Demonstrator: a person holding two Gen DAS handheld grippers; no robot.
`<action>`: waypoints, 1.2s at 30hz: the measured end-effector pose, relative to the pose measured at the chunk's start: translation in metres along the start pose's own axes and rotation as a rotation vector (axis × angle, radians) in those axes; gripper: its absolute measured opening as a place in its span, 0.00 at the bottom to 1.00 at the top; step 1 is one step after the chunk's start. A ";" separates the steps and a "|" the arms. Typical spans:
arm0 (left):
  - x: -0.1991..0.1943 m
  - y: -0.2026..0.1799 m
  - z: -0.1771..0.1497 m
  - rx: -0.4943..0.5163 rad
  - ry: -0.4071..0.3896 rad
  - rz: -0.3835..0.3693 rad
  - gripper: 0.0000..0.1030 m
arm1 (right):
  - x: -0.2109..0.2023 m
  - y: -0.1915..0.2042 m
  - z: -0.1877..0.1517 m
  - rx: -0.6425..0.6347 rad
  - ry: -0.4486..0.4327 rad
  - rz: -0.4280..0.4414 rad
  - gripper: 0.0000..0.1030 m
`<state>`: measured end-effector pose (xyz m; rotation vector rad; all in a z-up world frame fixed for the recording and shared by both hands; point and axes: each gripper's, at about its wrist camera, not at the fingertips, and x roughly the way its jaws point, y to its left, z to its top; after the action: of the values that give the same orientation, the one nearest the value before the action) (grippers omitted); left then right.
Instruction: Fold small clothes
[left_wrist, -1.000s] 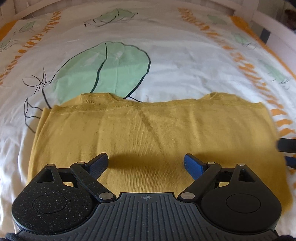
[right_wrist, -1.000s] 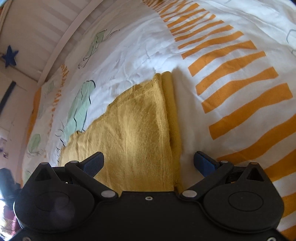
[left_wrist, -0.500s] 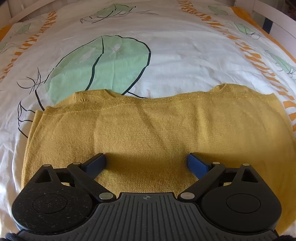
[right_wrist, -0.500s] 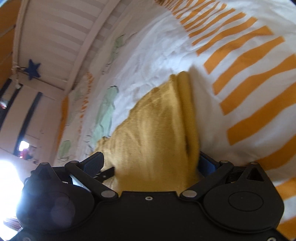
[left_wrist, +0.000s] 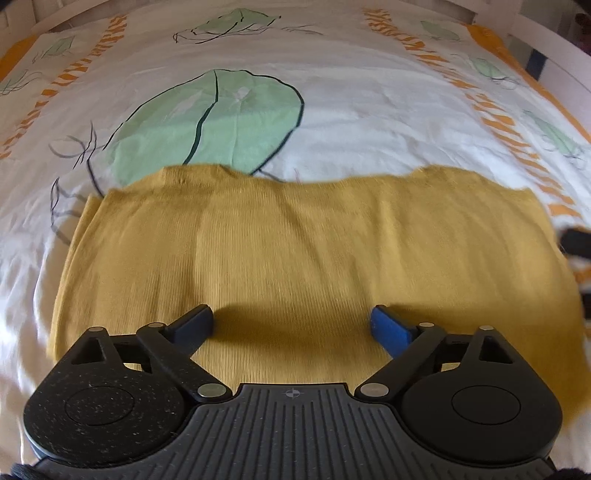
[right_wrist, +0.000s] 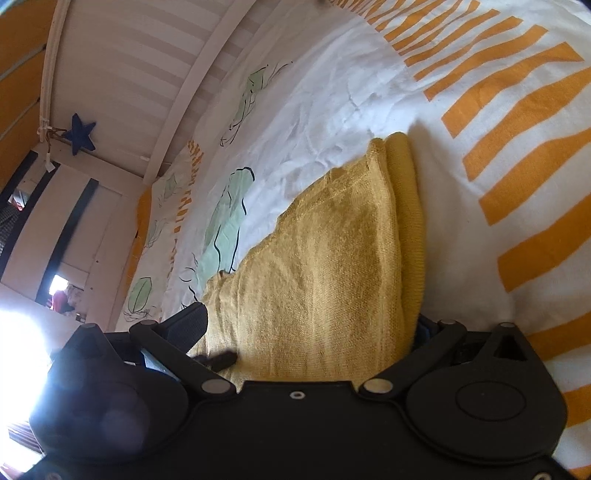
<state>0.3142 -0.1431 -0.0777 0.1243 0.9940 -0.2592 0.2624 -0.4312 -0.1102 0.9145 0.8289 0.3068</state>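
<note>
Since half a second ago, the left gripper has pulled back a little from the yellow knitted top and stays wide open, holding nothing. The right gripper is also spread wide, with the folded edge of the top between its fingers. The top lies flat on the leaf-printed bedsheet.

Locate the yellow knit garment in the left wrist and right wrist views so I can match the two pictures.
Left wrist: the yellow garment spans the middle, lying flat ahead of the open left gripper.
Right wrist: it runs from bottom centre up to the middle, folded edge on the right, between the right gripper's fingers.
Shared landmark: the large green leaf print beyond the garment.
</note>
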 end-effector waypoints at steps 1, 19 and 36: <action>-0.006 -0.001 -0.007 0.005 0.000 -0.006 0.90 | 0.000 0.000 0.000 0.001 0.001 0.000 1.00; -0.075 0.050 -0.063 -0.045 -0.008 -0.153 0.87 | -0.004 -0.002 0.000 -0.009 0.022 0.009 0.99; -0.088 0.150 -0.025 -0.179 -0.119 -0.064 0.86 | -0.013 0.060 -0.015 -0.204 -0.076 -0.262 0.25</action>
<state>0.2896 0.0206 -0.0193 -0.0859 0.8991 -0.2323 0.2491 -0.3943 -0.0606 0.6154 0.8208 0.1239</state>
